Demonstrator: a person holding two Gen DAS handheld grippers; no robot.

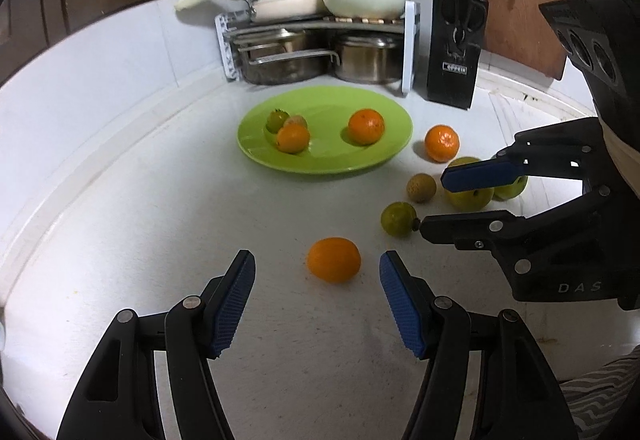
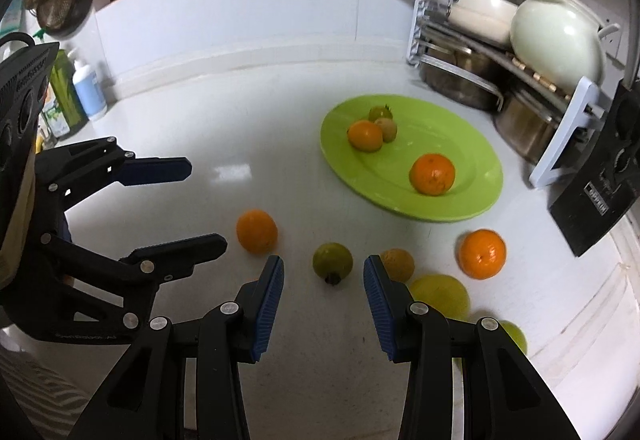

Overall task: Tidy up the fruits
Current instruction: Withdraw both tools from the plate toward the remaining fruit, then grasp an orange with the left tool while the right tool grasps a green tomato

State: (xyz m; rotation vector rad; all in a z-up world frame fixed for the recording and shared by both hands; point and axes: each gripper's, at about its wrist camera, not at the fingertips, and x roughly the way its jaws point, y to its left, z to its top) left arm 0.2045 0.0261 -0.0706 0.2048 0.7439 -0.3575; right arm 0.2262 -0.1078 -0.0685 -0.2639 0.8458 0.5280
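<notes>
Blue ribbed pads of the left gripper [image 1: 317, 296] sit nearest the lens, jaws apart and holding nothing; an orange [image 1: 334, 259] lies on the white counter [image 1: 160, 220] just ahead of the gap, untouched. Right gripper [image 2: 323, 298] likewise parted and empty — a small green fruit [image 2: 332, 263] with a dark stem end rests on the counter ahead of its tips, clear of both pads. Beside that fruit: a brownish round fruit [image 2: 398, 264], a yellow-green one [image 2: 440, 296] partly behind the right finger, and another orange [image 2: 482, 254] further off. Green plate [image 2: 460, 144] beyond, near the pot rack [image 2: 560, 156] — it carries one orange [image 2: 432, 174] alone and a touching cluster of three small fruits [image 2: 372, 130]. Black knife block [image 1: 456, 52] stands beside the rack.
</notes>
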